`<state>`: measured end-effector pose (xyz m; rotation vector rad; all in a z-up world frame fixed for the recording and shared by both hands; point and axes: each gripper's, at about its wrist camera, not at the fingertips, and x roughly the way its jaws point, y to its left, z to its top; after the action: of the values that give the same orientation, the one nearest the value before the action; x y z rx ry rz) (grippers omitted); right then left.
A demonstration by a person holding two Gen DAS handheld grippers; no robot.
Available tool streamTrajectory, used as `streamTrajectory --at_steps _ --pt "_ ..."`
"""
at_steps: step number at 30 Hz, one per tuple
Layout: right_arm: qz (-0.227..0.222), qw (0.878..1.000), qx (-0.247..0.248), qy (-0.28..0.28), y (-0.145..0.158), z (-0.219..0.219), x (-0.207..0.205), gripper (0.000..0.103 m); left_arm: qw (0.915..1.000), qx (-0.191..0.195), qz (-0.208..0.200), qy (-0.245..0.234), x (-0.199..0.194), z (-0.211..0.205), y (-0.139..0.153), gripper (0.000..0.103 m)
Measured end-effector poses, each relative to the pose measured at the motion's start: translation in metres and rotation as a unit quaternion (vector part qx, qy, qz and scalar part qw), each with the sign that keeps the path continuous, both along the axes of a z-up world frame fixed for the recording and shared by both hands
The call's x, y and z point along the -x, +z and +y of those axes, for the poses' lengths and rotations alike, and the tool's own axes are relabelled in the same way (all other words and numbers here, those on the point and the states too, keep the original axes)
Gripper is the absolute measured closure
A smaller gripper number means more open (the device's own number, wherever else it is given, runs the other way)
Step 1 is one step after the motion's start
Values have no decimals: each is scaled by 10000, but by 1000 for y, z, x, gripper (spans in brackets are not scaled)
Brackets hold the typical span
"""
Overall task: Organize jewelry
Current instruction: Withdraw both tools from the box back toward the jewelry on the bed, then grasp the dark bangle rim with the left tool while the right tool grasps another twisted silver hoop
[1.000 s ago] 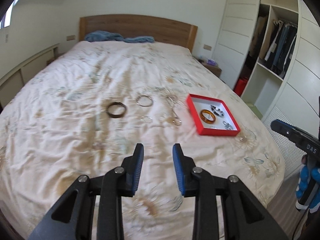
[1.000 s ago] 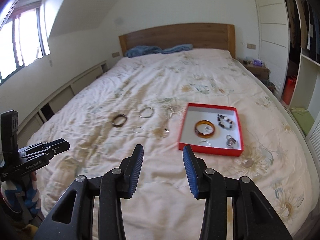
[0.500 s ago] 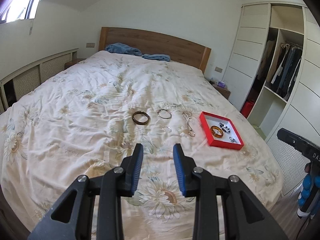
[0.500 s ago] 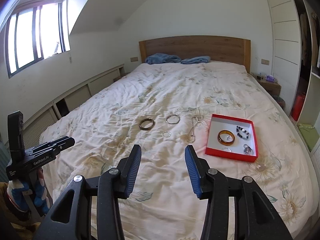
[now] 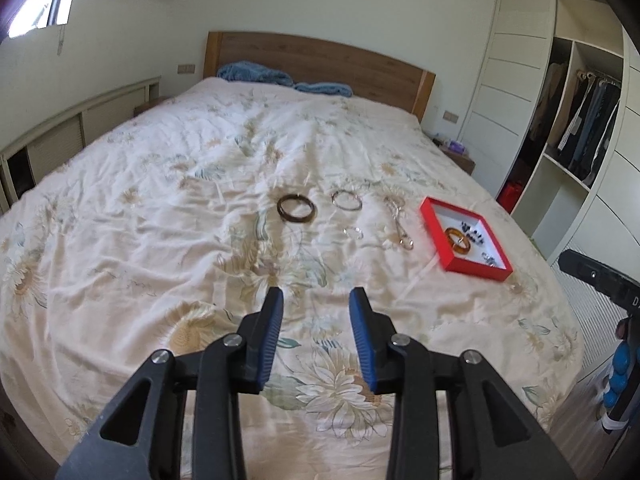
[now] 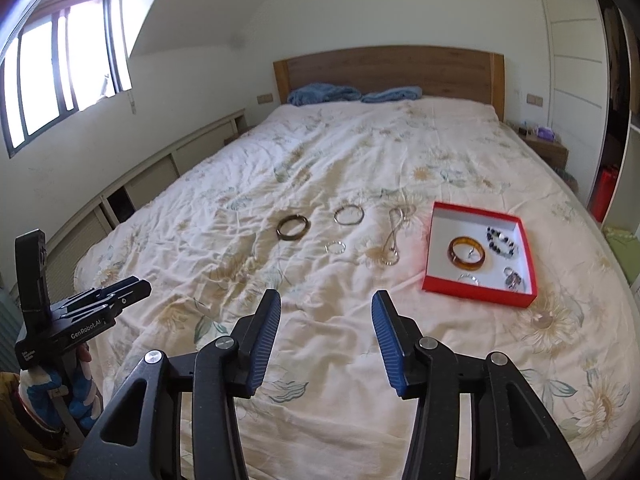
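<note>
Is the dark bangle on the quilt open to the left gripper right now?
Probably yes. The dark bangle lies flat and alone on the quilt, apart from the silver bangle. The left gripper is empty, jaws just opening, with only bare bedding ahead.

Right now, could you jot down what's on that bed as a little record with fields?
Surface: floral bedspread
Container: red box, open, near the bed's right side
In box: amber bangle, dark bead bracelet, small silver pieces
Loose on the bedspread: dark bangle, silver bangle, small clear ring, chain
Left gripper: open, empty
Right gripper: open, empty
</note>
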<state>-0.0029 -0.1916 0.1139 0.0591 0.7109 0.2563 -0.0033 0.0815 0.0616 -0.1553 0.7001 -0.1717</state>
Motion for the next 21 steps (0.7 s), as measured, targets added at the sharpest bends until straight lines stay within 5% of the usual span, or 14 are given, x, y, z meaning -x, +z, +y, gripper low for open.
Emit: streamTrajectory --at_steps 21 --pt "943 9947 -12 406 -87 9 -122 56 9933 271 1113 127 -123 -5 -74 70"
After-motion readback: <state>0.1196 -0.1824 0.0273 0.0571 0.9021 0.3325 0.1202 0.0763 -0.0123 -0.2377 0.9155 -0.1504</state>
